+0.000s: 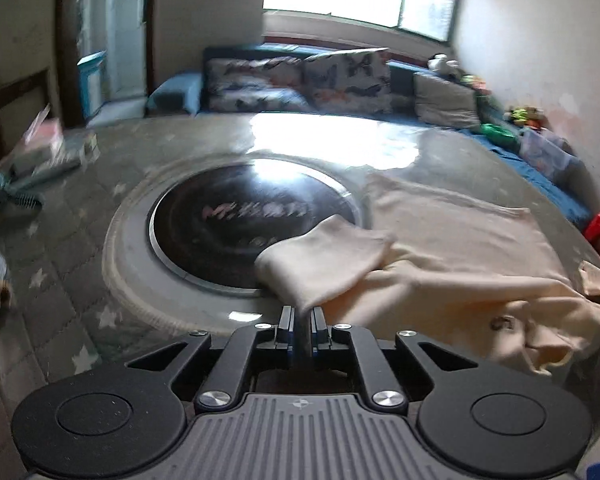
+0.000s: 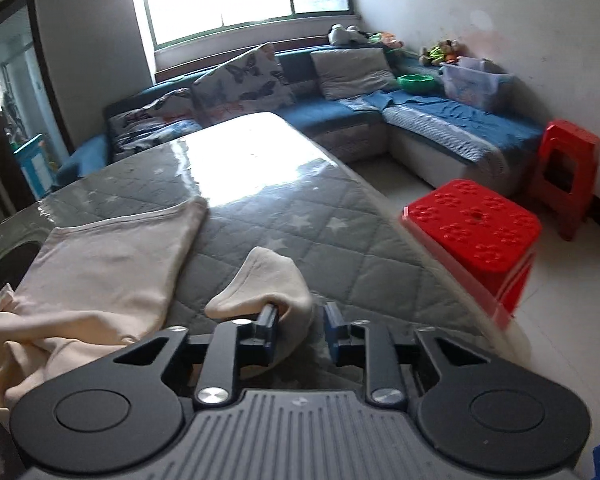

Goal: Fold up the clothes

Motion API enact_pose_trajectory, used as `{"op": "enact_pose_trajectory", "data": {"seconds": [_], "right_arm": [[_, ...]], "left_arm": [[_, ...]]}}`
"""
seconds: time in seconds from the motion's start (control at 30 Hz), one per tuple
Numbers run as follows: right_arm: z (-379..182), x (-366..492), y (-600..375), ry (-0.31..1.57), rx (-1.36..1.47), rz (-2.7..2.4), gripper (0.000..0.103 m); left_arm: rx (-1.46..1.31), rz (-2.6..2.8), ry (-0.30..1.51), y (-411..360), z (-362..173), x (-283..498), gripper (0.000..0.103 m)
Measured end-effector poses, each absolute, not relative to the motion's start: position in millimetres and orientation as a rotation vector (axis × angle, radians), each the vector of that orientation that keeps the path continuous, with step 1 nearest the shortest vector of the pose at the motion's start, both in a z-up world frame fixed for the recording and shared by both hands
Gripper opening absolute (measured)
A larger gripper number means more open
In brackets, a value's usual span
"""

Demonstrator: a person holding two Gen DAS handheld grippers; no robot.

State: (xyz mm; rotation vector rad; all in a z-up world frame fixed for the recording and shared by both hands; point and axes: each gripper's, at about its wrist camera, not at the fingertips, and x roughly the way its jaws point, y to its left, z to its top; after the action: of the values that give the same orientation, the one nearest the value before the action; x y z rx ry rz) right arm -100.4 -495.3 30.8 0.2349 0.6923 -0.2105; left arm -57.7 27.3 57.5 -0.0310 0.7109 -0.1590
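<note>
While the cream sweatshirt (image 1: 460, 248) lies rumpled and unfolded on the counter (image 2: 300, 216), left gripper (image 1: 302, 314) fingers pinch one sleeve cuff (image 1: 324, 260) and right gripper (image 2: 300, 316) fingers stand apart around the other cuff (image 2: 268, 284).

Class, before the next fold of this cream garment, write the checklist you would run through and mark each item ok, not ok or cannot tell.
1. Left gripper pinching a sleeve: ok.
2. Right gripper gripping the other sleeve: not ok, jaws apart.
3. Cream garment body flat: not ok, near edge bunched.
4. Garment wholly on the table: cannot tell.
5. Red stool clear of the table: ok.
</note>
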Motion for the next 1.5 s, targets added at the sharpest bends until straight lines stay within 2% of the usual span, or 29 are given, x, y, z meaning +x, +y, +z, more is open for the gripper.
{"op": "enact_pose_trajectory", "data": {"seconds": [0.03,0.13,0.23,0.27,0.33,0.47,0.5,0.6,0.77,0.83,0.93,1.03,1.27,1.5], "right_arm": [[32,-102,-495,0.686,0.228,-0.215,0.045],[38,-103,-490,0.658,0.188,-0.218,0.055],[45,-106,-478,0.616,0.132,-0.220,0.068],[47,-105,-474,0.609,0.118,-0.211,0.070],[49,-103,-467,0.601,0.094,-0.185,0.080],[48,-90,-444,0.610,0.049,-0.106,0.084],[47,-87,-440,0.615,0.046,-0.093,0.087],[40,-76,-415,0.642,0.003,-0.025,0.089],[28,-65,-383,0.678,-0.072,0.067,0.091],[25,-63,-370,0.686,-0.101,0.108,0.091],[22,-61,-355,0.696,-0.147,0.164,0.091],[20,-59,-344,0.710,-0.188,0.203,0.091],[21,-78,-340,0.789,-0.287,0.335,0.092],[17,-105,-338,0.882,-0.344,0.443,0.092]], "left_arm": [[-0.020,-0.180,0.695,23,62,-61,0.020],[0.018,-0.259,0.647,4,73,-68,0.038],[0.051,-0.366,0.632,-20,72,-72,0.044],[0.059,-0.397,0.635,-29,69,-73,0.045],[0.079,-0.454,0.654,-48,62,-70,0.046],[0.124,-0.520,0.692,-81,44,-62,0.046],[0.128,-0.532,0.698,-87,41,-60,0.046],[0.142,-0.559,0.708,-98,34,-57,0.045],[0.152,-0.564,0.732,-100,27,-54,0.035],[0.154,-0.566,0.738,-98,24,-53,0.021],[0.149,-0.578,0.753,-94,20,-53,0.006],[0.146,-0.609,0.739,-89,25,-61,0.003],[0.204,-0.728,0.716,-64,37,-102,0.003],[0.245,-0.820,0.703,-57,41,-115,0.007]]}}
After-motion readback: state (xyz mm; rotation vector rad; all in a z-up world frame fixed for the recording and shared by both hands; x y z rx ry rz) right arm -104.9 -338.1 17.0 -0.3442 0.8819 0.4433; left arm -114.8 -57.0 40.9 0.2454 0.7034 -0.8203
